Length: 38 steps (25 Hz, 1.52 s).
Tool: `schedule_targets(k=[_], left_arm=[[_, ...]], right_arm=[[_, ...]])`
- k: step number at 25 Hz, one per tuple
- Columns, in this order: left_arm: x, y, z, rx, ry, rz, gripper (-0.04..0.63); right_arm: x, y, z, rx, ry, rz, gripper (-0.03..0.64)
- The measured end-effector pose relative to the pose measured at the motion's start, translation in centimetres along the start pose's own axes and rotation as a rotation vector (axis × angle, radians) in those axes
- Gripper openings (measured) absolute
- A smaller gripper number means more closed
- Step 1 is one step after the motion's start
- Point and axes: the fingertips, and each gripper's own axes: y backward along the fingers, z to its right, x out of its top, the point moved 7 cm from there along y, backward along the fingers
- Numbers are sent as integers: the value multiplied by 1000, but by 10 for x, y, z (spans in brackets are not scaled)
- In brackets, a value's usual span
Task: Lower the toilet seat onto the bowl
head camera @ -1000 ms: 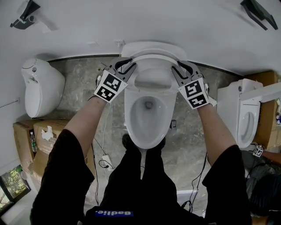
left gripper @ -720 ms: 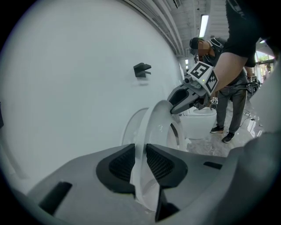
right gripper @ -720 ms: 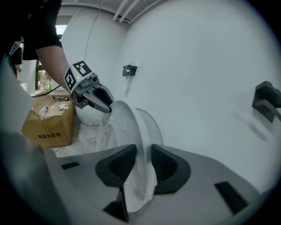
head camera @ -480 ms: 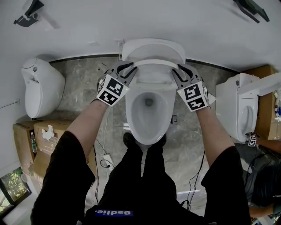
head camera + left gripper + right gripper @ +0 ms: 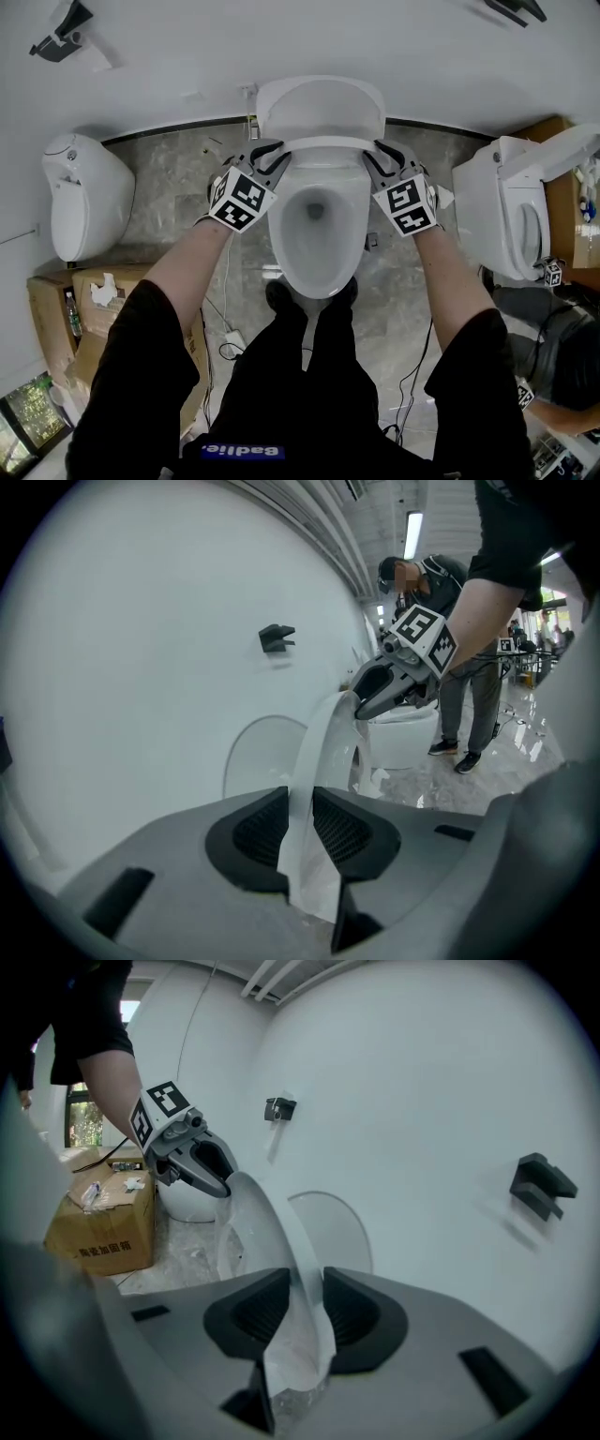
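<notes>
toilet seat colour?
Plain white, no pattern. The toilet seat shows best in the left gripper view, edge-on against the wall.

The white toilet seat (image 5: 323,144), a thin oval ring, is tilted partway down at 12 o'clock above the open white bowl (image 5: 314,248), its front edge clear of the rim.

Bright, even light – soft shadows; claw views bulge and darken toward their rims.
</notes>
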Motion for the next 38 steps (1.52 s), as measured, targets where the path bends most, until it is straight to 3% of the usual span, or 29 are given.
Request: schedule_targets(k=[12,23,27,38], left_arm=[[-5,20,45,89,0,-46,84],[-22,45,108,160,9,-118,86],[-32,54,129,149,-5,-127,92],[-63,72,179,38,-141,-145,112]], right_arm=[[-15,31,-33,-25,66,27,120],[-44,67,-78,68,174,57,110],[-56,77,-97,72,191,49,110],[-84,99,-156,21,238,-61,115]])
